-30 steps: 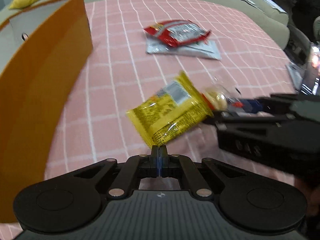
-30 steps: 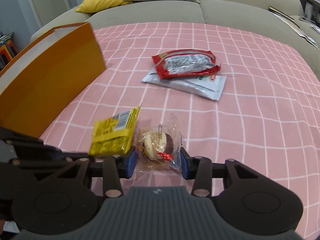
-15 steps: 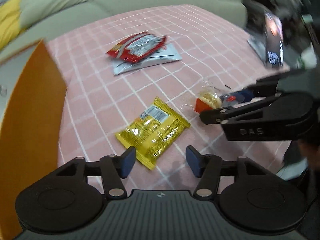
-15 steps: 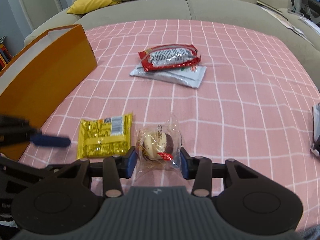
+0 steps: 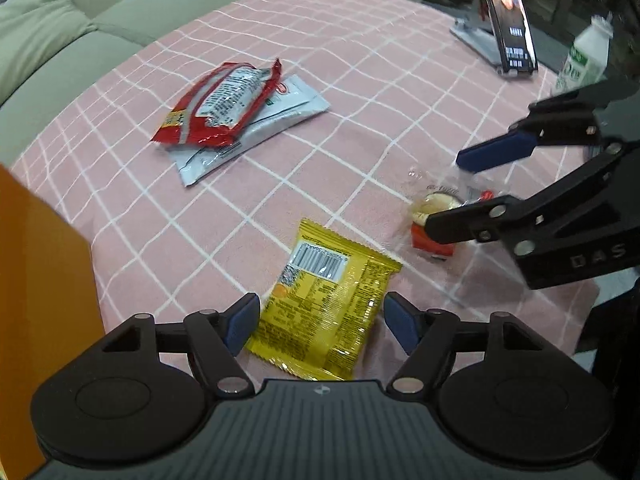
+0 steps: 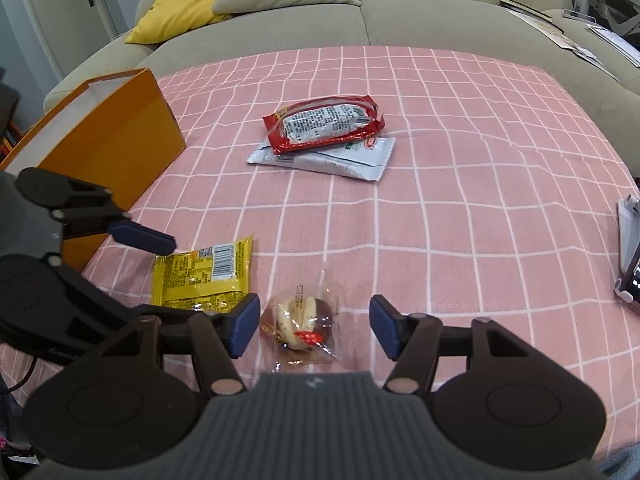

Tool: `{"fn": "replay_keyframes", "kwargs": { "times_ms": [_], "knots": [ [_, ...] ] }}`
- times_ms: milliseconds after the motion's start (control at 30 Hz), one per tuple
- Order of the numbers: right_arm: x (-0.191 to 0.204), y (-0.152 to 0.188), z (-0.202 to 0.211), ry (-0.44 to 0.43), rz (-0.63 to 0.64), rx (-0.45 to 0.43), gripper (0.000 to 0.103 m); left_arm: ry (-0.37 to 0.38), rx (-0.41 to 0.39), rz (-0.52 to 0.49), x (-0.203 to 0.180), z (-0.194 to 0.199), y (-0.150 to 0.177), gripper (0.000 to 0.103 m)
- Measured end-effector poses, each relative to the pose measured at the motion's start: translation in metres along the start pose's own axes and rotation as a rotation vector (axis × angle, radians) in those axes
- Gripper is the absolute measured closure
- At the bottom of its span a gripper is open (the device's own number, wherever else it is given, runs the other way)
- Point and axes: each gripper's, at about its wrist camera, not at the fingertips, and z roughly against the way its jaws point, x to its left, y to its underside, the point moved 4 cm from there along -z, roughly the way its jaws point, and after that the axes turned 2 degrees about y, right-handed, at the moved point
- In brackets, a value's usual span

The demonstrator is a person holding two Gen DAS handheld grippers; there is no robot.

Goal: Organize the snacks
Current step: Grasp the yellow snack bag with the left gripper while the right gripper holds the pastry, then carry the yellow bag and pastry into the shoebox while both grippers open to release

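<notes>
pink checked tablecloth [image 6: 440, 216] takes up most of the view, with the orange box [image 6: 120, 128] open at the far left edge, presumably where the snacks end up. mid-table the red packet [image 6: 324, 122] lies on top of a white packet [image 6: 340, 160], well apart from everything else. near edge has the yellow packet [image 5: 328, 304] flat on the cloth, sitting between the spread-wide fingers of the left gripper [image 5: 320, 320], nothing held. just beside it, the clear-wrapped cake [image 6: 300, 320] sits between the wide-apart fingers of the right gripper [image 6: 312, 324], also gripping nothing. my guess is both are lined up for a grab. tip: go low so the pads meet the packet body, not just crinkly film, and squeeze the cake gently since it looks squashy.
</notes>
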Motion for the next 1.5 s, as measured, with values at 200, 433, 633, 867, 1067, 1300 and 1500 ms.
{"fn": "replay_keyframes", "kwargs": {
  "times_ms": [200, 433, 633, 867, 1067, 1300, 1500],
  "knots": [
    [-0.006, 0.000, -0.004, -0.024, -0.048, 0.022, 0.046, 0.033, 0.018, -0.042, 0.001, -0.014, -0.006, 0.018],
    [-0.002, 0.002, -0.010, -0.042, -0.042, 0.046, 0.060, 0.041, 0.000, 0.016, 0.004, -0.015, -0.009, 0.025],
    [0.000, 0.003, -0.012, -0.035, -0.022, 0.047, 0.062, -0.013, -0.002, 0.087, 0.005, -0.009, -0.005, 0.040],
    [0.001, 0.004, -0.011, -0.026, 0.003, 0.041, 0.063, -0.057, -0.059, 0.245, 0.007, 0.004, 0.002, 0.041],
    [0.005, -0.001, -0.005, -0.007, 0.022, 0.028, 0.064, -0.112, -0.136, 0.361, 0.011, 0.042, 0.010, 0.041],
    [0.027, -0.022, 0.020, -0.036, 0.096, -0.035, 0.065, -0.160, -0.253, 0.465, 0.022, 0.103, 0.013, 0.041],
    [0.059, -0.050, 0.046, -0.095, 0.199, -0.104, 0.066, -0.197, -0.336, 0.563, 0.034, 0.145, 0.015, 0.041]
  ]
}}
